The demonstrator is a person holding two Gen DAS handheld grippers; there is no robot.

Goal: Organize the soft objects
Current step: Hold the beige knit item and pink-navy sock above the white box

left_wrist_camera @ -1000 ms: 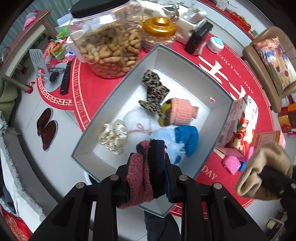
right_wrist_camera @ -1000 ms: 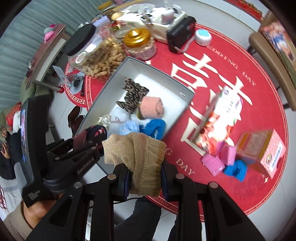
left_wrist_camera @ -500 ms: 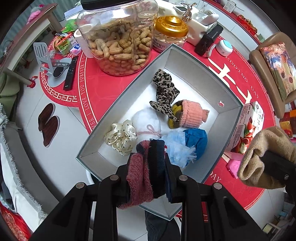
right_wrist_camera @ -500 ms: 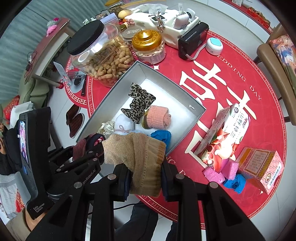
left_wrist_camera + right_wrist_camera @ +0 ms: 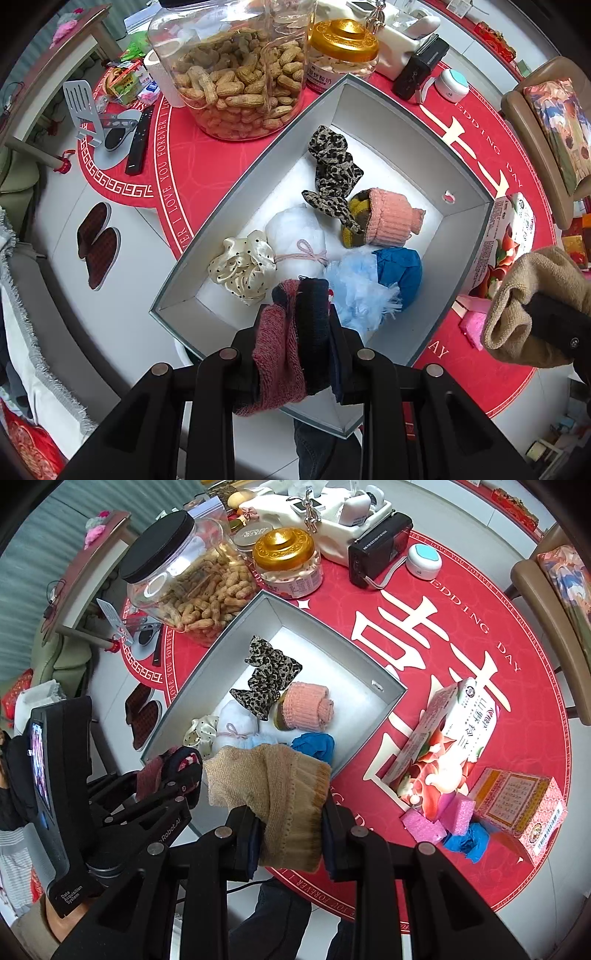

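Note:
My left gripper [image 5: 295, 332] is shut on a red and navy knit sock bundle [image 5: 291, 339], held above the near end of the grey open box [image 5: 399, 122]. The box holds a leopard scrunchie [image 5: 332, 166], a pink knit roll [image 5: 391, 221], a white pouch [image 5: 295, 232], a cream dotted scrunchie [image 5: 243, 266], light blue fluff [image 5: 358, 288] and a blue cloth [image 5: 400, 269]. My right gripper [image 5: 291, 830] is shut on a tan knit sock [image 5: 280, 797] over the box's near right corner [image 5: 343, 764]; it shows in the left wrist view [image 5: 532, 302].
On the red table mat [image 5: 424, 635] stand a peanut jar [image 5: 184, 576], a gold-lidded jar [image 5: 288, 561], a black radio [image 5: 380, 550], a tissue pack [image 5: 450, 738], a pink carton [image 5: 521, 805], pink sponges [image 5: 439, 819] and a blue cloth [image 5: 469, 842]. Slippers [image 5: 98, 243] lie on the floor.
Both grippers have moved forward toward the box, which looms larger and more centred. Both keep their hold on their socks.

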